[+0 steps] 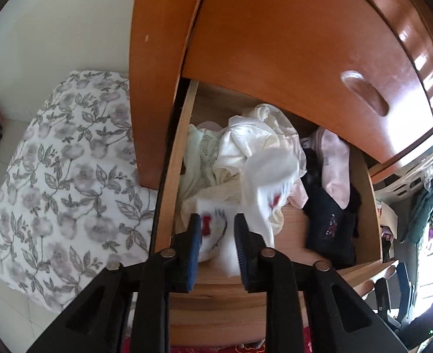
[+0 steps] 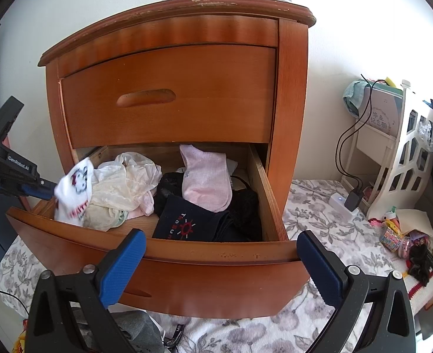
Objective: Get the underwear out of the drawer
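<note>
Left gripper (image 2: 50,191) at drawer's left end, jaws slightly parted around white printed underwear (image 2: 75,188), pads' contact unclear; garment hangs long axis vertical over drawer (image 2: 187,267) front. Inside: cream garments, dark clothes, pink sock. Right gripper (image 2: 221,267) spread wide, empty.

The open drawer (image 2: 163,253) can be entered only from above and the front; the shut upper drawer (image 2: 169,97) overhangs its back half. Clothes (image 2: 122,188) crowd the left and middle, dark garments (image 2: 187,223) the right. A bare strip of floor (image 2: 140,223) lies behind the front edge.
</note>
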